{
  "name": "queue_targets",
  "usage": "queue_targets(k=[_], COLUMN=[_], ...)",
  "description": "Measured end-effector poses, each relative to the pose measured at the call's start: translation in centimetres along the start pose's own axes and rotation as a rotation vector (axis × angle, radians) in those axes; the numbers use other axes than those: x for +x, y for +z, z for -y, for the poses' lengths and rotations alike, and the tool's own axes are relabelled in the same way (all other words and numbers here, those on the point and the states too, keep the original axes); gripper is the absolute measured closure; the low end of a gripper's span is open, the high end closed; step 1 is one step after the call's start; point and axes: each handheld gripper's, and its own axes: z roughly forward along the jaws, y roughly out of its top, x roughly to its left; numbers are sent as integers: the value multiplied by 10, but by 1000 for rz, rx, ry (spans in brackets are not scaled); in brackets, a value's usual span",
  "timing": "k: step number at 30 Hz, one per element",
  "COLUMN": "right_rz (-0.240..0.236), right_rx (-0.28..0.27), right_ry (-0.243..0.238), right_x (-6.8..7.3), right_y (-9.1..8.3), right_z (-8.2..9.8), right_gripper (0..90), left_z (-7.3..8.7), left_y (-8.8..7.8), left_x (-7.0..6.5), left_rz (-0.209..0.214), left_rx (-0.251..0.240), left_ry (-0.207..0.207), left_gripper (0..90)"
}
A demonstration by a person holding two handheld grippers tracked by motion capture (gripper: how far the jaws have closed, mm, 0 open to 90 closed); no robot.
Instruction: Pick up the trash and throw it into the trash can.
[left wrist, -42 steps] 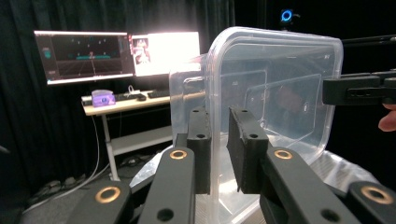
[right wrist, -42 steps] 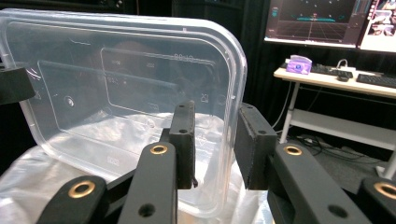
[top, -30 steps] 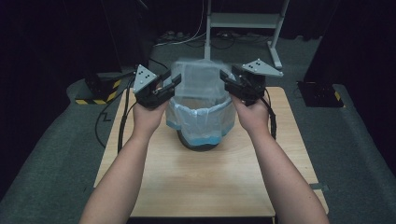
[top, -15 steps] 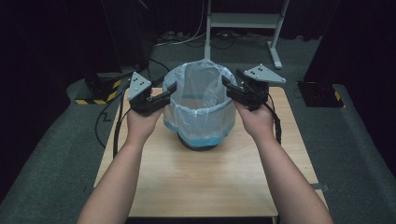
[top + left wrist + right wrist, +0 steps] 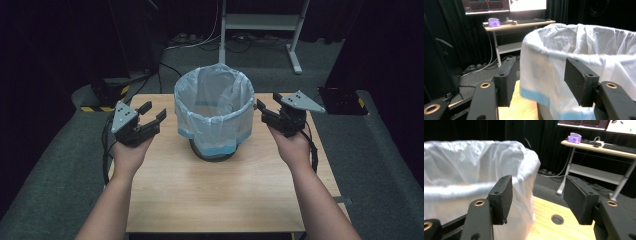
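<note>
A round bin (image 5: 215,150) stands at the middle of the wooden table (image 5: 225,200), lined with a thin white bag (image 5: 214,107) folded over its rim, a blue band along the bag's lower edge. My left gripper (image 5: 153,110) is open just left of the bin, apart from it. My right gripper (image 5: 267,101) is open just right of the bin. In the left gripper view the bag (image 5: 586,50) fills the space beyond my left gripper (image 5: 540,65). In the right gripper view the bag (image 5: 461,162) lies behind the left finger (image 5: 502,195) of my right gripper (image 5: 537,182).
Grey carpet surrounds the table. A white desk frame (image 5: 260,22) stands at the back. A black box with yellow-black stripes (image 5: 102,95) sits on the floor at left, a black device (image 5: 345,100) at right. The table has a round hole (image 5: 557,219).
Both grippers brought the bag's edge down over the bin rim, let go, and moved outward to either side. The bag now sits folded over the rim.
</note>
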Motion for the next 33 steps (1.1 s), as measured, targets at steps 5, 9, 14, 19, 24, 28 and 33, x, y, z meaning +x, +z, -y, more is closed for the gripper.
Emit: queue_targets(k=[5,9,14,19,24,28,33], right_rz=[19,31,38,42,33,24,32], right_rx=[13,46,124,258,354,428,479], right_ry=[6,26,42,104,138,139,115], right_x=[-7,-12,-16,-25,-25,-18,-9], right_y=[-16,-25,-28,-27,-30,-36,-42], right_z=[21,47,82,144,187,212,224], right_gripper=[402,401,403,407,401,386,372], left_z=[19,38,79,138,174,196,205], left_y=[-23,-30,-34,-40,-52,-66,-73], left_x=[5,12,23,32,31,22,15], left_rz=[-38,-60,-99,-168,-199,-215,-224], left_rx=[40,95,199,356,486,561,534], left_ry=[1,-5,-67,-107,-92,-53,-48], left_gripper=[415,404,388,370,345,315,299])
